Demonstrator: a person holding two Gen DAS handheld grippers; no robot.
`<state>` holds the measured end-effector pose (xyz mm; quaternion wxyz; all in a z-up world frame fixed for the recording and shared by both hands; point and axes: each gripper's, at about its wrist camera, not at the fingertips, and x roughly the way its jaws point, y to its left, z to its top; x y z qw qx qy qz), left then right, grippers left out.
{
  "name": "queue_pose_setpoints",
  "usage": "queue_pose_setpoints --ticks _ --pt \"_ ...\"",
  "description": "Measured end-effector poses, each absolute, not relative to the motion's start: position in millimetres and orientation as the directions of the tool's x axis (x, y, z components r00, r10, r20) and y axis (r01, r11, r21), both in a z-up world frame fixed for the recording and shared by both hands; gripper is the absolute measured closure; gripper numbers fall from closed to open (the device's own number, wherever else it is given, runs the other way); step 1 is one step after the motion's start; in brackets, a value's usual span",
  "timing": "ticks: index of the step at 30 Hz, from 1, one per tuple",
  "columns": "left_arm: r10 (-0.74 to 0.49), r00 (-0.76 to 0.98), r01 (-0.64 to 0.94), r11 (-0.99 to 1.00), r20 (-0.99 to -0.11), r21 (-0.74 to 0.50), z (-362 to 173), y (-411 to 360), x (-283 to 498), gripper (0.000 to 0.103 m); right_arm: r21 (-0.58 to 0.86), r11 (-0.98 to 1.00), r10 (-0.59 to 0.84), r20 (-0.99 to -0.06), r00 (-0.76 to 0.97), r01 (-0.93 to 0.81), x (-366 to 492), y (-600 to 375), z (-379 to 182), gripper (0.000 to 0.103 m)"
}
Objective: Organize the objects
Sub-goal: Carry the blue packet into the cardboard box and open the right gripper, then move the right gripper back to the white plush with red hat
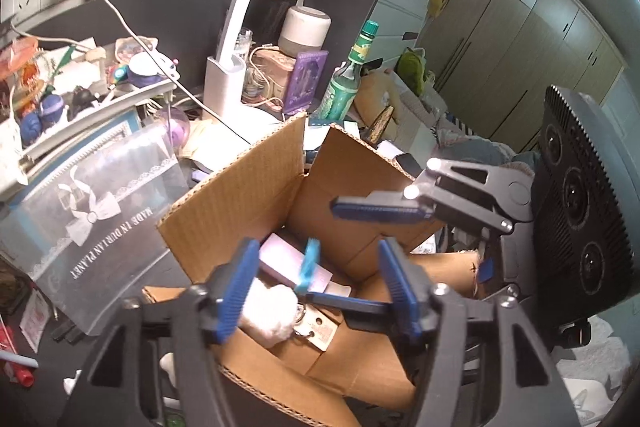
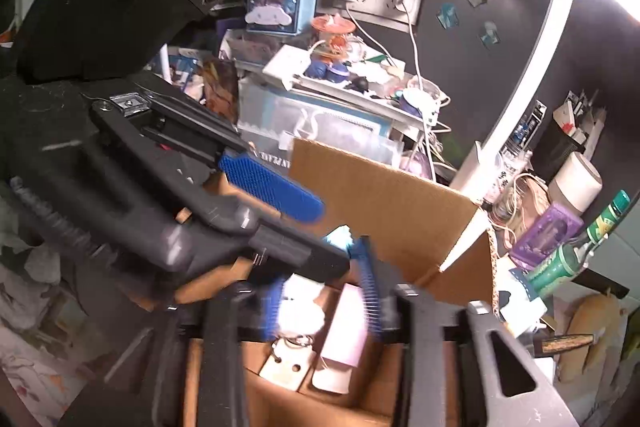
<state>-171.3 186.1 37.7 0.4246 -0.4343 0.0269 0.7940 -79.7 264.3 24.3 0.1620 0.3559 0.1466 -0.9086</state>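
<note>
one cardboard box (image 1: 256, 183), one green bottle (image 1: 344, 87)

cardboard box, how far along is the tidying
Done: the cardboard box already holds a white fluffy keychain, a pink booklet and a tan tag. In hand: nothing gripped; the left gripper and right gripper hover open over the box, with a small light-blue clip blurred between the left pads, apparently dropping. Left: desk clutter such as the green bottle.
</note>
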Motion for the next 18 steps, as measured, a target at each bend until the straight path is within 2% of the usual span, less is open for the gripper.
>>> queue_pose_setpoints --ticks 1,4,14,18 --pt "0.649 -0.269 -0.698 -0.641 -0.711 -0.321 39 185 -170 0.036 -0.161 -0.904 -0.182 -0.693 -0.698 0.396 -79 264 25 0.055" --pt "0.644 -0.287 -0.695 -0.649 -0.709 -0.308 41 183 -168 0.028 -0.18 -0.902 -0.165 -0.694 -0.701 0.391 -78 264 25 0.055" --pt "0.632 -0.37 -0.687 -0.679 -0.681 -0.257 60 147 -149 0.028 -0.182 -0.903 -0.16 -0.699 -0.697 0.39 -79 256 29 0.055" --pt "0.61 -0.456 -0.643 -0.729 -0.648 -0.234 70 105 -135 0.022 -0.163 -0.885 -0.223 -0.674 -0.704 0.437 -73 231 38 0.055"
